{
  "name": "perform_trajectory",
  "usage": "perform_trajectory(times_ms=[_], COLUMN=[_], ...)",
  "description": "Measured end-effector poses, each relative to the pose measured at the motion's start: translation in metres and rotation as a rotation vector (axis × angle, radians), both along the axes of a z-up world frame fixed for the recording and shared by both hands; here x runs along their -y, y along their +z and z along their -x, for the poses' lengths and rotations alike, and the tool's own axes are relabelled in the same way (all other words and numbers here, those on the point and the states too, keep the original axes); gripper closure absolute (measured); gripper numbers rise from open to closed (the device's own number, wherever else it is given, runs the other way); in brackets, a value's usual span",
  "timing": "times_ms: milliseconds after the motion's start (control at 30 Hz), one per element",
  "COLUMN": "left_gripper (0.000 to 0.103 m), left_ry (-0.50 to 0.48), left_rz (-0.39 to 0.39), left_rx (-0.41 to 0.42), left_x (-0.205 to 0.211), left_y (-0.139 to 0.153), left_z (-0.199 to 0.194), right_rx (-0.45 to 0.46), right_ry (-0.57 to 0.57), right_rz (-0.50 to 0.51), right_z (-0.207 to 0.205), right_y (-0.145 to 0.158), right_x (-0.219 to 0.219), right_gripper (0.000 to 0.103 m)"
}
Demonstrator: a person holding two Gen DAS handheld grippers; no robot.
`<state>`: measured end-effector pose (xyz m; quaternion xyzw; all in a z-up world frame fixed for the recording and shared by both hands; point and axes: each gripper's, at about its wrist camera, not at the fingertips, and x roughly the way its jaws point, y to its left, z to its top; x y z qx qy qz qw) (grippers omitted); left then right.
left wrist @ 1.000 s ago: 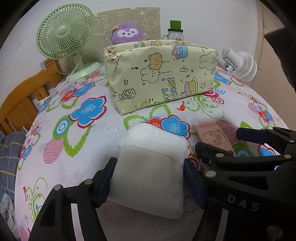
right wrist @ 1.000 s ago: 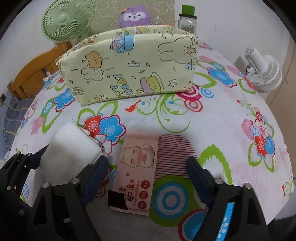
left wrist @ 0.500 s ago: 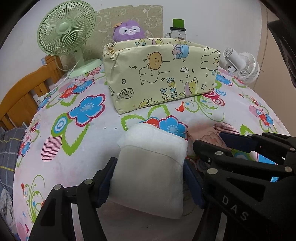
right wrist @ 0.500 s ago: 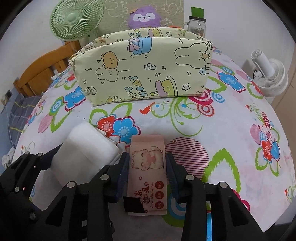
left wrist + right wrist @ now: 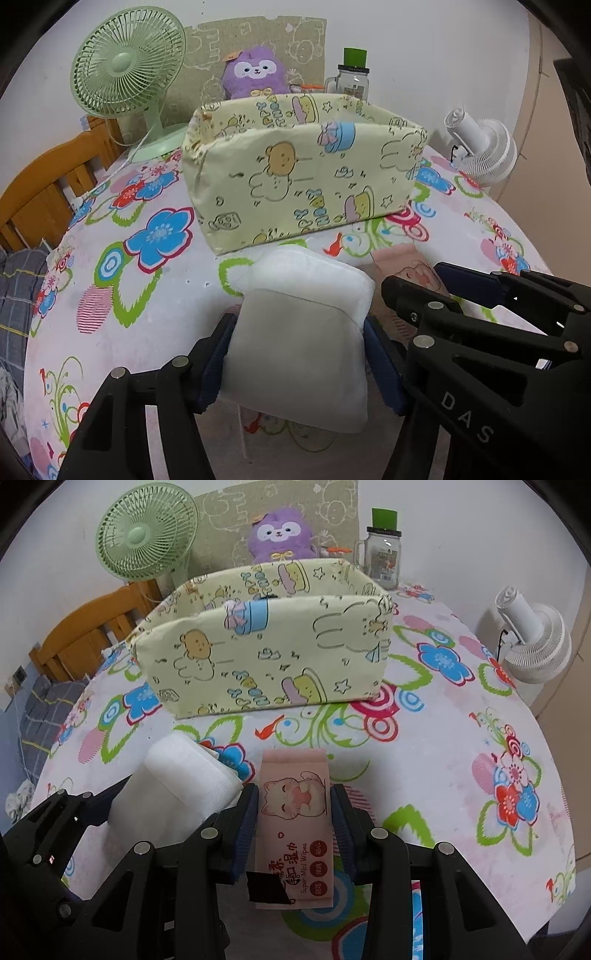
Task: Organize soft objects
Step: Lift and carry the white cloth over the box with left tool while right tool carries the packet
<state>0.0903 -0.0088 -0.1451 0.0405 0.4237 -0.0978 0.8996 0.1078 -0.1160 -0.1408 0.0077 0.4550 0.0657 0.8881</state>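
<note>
Both packs sit in front of the bin [image 5: 258, 664], which lies straight ahead of both grippers and across their line, its long side facing them and its open top up; the coming move, as I judge it, is a carry forward and over that near wall. The left gripper [image 5: 299, 354] clamps the white pack [image 5: 303, 332] by its two long edges, jaws fairly wide because the pack is wide. The pack points lengthwise toward the bin and seems lifted clear of the cloth [image 5: 110, 317], its near end hanging free. The right gripper [image 5: 293, 827] has just closed and its blue pads now press the sides of the pink wipes [image 5: 295, 812], jaws narrower; the wipes also run lengthwise toward the bin. Whether they are off the cloth yet I cannot tell. The two grippers are just beside each other, the left one's pack nearly touching the right one's near finger. Neither looks clearly nearer the bin. The white pack is a puffy, matte pillow in soft film with a sealed seam, and it bulges between the pads. The wipes are a flat, glossy sachet printed with a cat and a dark tab. The bin is limp printed fabric, its walls sagging inward, so a brushed rim should give.
</note>
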Motion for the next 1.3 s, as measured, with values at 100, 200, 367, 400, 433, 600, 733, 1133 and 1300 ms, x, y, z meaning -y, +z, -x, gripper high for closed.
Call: perform_trajectory(times_ms=[100, 200, 367, 400, 433, 600, 733, 1133, 1300], left_gripper=[0.034, 0.034, 0.034, 0.034, 0.034, 0.034, 0.034, 0.034, 0.034], left_ry=[0.012, 0.025, 0.041, 0.044, 0.046, 0.052, 0.053, 0.051, 0.045], left_rz=[0.004, 0.009, 0.016, 0.018, 0.019, 0.020, 0.021, 0.013, 0.018], left_rx=[0.003, 0.010, 0.025, 0.027, 0.030, 0.051, 0.071, 0.120, 0.142], left_x=[0.003, 0.004, 0.007, 0.007, 0.007, 0.009, 0.009, 0.012, 0.012], left_y=[0.006, 0.011, 0.021, 0.023, 0.025, 0.038, 0.048, 0.074, 0.083], left_z=[0.000, 0.000, 0.001, 0.001, 0.001, 0.004, 0.007, 0.010, 0.009], right_rx=[0.013, 0.026, 0.047, 0.052, 0.055, 0.083, 0.105, 0.149, 0.173], right_ry=[0.009, 0.018, 0.033, 0.035, 0.036, 0.043, 0.047, 0.044, 0.045], right_rz=[-0.002, -0.008, -0.010, -0.010, -0.011, -0.017, -0.023, -0.028, -0.029], right_z=[-0.001, 0.000, 0.000, 0.000, 0.001, 0.003, 0.005, 0.010, 0.010], right_y=[0.006, 0.012, 0.023, 0.025, 0.027, 0.039, 0.049, 0.076, 0.088], right_x=[0.004, 0.006, 0.009, 0.010, 0.010, 0.011, 0.012, 0.015, 0.016], right_gripper=[0.061, 0.061, 0.061, 0.061, 0.061, 0.061, 0.061, 0.061, 0.060])
